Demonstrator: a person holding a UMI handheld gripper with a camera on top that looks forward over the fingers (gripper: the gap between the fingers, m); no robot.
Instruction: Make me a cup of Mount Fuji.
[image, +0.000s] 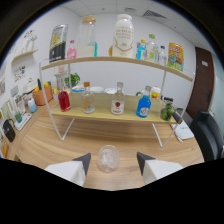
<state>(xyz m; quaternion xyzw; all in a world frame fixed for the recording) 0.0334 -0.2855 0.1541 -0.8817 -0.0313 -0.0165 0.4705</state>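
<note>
Gripper (113, 161) sitting wide open, clear glass (108, 158) standing between its fingers on the wooden worktop (45, 145), bottles lining the shelf rack (120, 112) along the back edge.

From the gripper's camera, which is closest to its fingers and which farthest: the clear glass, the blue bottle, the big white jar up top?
1. Clear glass, standing between the open fingers of the gripper.
2. Blue bottle, beyond them on the lower shelf.
3. White jar, farthest, on the upper shelf.

White walls (100, 25); wooden table (100, 137); dark door (202, 75)
</note>
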